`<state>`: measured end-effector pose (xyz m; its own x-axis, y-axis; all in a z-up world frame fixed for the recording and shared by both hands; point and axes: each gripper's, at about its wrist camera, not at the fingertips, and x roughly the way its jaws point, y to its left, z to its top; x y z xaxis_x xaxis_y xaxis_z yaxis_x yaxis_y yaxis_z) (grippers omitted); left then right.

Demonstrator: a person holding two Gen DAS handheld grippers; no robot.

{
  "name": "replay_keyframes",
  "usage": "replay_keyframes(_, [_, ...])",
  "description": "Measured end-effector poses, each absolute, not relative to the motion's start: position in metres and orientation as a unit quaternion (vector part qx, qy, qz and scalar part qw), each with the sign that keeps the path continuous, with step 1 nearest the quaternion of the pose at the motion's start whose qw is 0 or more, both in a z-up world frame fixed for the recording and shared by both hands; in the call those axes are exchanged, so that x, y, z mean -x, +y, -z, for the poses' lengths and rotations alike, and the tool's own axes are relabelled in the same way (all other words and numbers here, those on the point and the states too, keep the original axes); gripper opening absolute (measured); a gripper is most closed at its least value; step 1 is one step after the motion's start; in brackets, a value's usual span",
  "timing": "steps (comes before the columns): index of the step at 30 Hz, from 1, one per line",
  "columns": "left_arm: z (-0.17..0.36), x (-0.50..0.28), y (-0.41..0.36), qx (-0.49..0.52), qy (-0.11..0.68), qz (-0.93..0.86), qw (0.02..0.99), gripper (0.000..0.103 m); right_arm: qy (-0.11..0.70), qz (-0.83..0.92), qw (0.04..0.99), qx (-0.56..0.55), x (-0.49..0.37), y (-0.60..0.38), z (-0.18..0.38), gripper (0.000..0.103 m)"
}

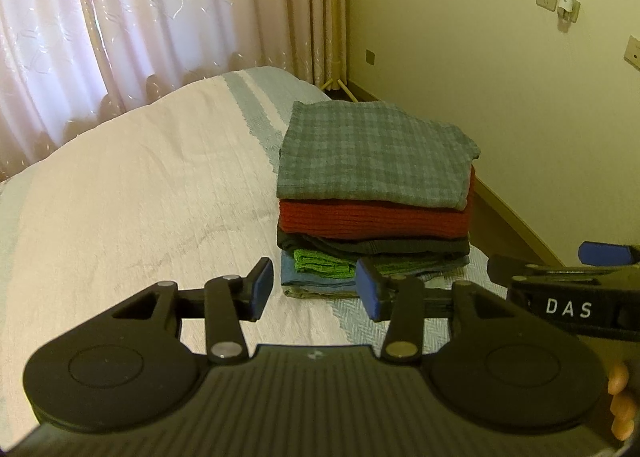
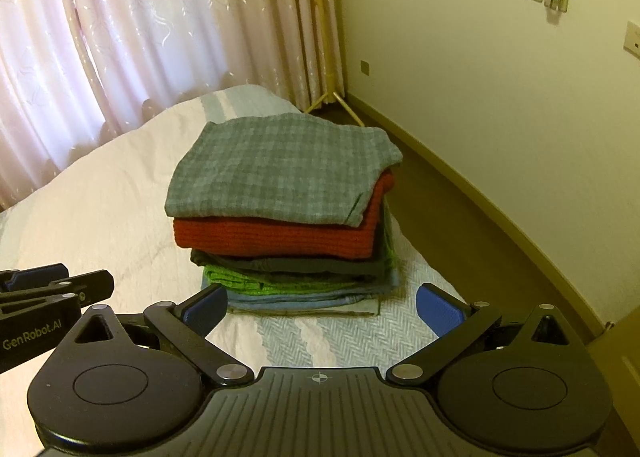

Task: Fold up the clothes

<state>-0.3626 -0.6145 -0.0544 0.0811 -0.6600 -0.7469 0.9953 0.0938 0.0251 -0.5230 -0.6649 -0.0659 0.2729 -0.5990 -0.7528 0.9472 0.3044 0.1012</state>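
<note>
A stack of folded clothes (image 1: pixel 372 197) sits near the bed's right edge. A grey checked garment (image 2: pixel 280 169) is on top, over a red knit (image 2: pixel 276 237), a dark one, a green one (image 2: pixel 260 283) and pale blue ones at the bottom. My left gripper (image 1: pixel 316 289) is open and empty, just short of the stack's lower left. My right gripper (image 2: pixel 320 311) is wide open and empty, in front of the stack's base. Each gripper shows at the edge of the other's view: the right one (image 1: pixel 560 265), the left one (image 2: pixel 44 277).
The bed (image 1: pixel 140 197) has a pale pink cover with a blue-grey patterned band. Pink curtains (image 1: pixel 140 17) hang behind it. A cream wall (image 2: pixel 480 77) with sockets and a brown floor strip (image 2: pixel 460 217) lie to the right. A yellow stand (image 2: pixel 332 93) is in the corner.
</note>
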Motion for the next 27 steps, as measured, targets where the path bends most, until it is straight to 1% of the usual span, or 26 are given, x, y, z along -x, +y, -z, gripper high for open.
replay_keyframes(5, [0.055,0.363,-0.615,-0.285,0.295,0.611,0.677,0.043,0.311,0.518,0.745,-0.283,0.523,-0.665,0.068,0.103])
replay_keyframes(22, [0.069,0.362,-0.619,-0.292,0.309,0.609,0.670,0.044,0.324,0.513,0.739,-0.293,0.520,-0.671,0.080,0.103])
replay_keyframes(27, [0.073,0.362,-0.620,-0.293,0.310,0.607,0.670,0.047,0.327,0.512,0.737,-0.296,0.519,-0.673,0.085,0.103])
